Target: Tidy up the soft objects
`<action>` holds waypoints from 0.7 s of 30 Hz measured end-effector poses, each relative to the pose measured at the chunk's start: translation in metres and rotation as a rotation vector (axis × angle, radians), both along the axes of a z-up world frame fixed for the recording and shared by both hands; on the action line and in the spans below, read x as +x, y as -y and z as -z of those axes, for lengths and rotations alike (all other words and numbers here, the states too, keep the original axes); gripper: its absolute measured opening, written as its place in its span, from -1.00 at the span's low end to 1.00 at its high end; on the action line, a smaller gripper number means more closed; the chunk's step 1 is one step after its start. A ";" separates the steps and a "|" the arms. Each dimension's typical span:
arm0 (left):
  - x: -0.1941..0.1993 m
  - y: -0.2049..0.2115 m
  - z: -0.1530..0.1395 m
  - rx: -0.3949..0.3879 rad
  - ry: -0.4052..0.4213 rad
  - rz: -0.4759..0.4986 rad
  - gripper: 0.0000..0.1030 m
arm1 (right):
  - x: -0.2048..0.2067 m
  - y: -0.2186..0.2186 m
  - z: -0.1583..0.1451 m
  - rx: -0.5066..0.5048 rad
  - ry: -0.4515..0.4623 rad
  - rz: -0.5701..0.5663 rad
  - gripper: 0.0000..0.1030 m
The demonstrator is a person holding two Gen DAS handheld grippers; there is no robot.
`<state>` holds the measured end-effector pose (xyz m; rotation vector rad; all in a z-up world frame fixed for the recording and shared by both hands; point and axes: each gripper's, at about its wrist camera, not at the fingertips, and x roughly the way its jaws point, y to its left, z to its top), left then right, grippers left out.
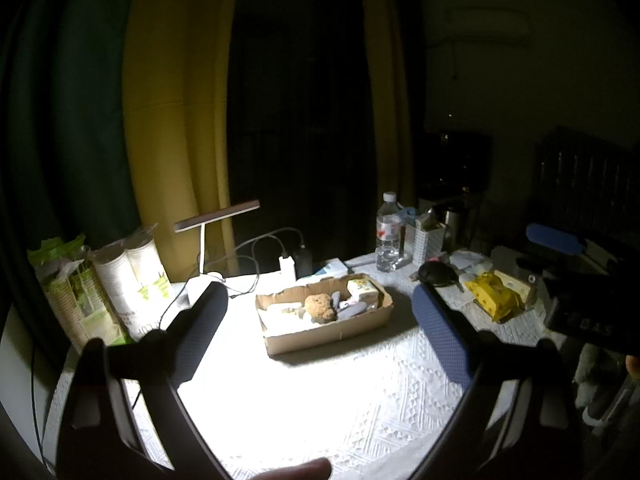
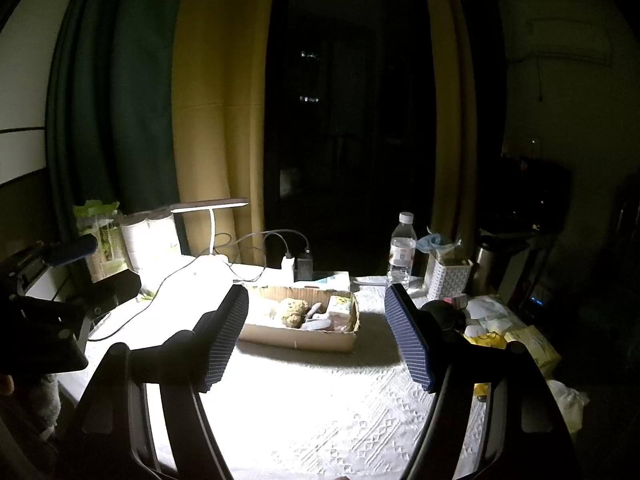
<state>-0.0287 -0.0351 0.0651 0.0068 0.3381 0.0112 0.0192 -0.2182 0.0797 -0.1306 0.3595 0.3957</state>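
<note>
Dim room; lamplit patterned tablecloth, perhaps white.

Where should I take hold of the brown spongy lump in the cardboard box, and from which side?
Grip the brown spongy lump across its rounded upper bulge, coming down from above. It stands higher than the flatter items beside it, and the cardboard box walls block a level approach. Both the left gripper and right gripper have their jaws open and empty; either probably fits.
</note>
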 end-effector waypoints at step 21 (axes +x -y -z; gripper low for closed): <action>-0.003 0.000 -0.001 -0.009 -0.001 0.004 0.84 | -0.004 0.004 0.002 -0.012 -0.002 0.002 0.44</action>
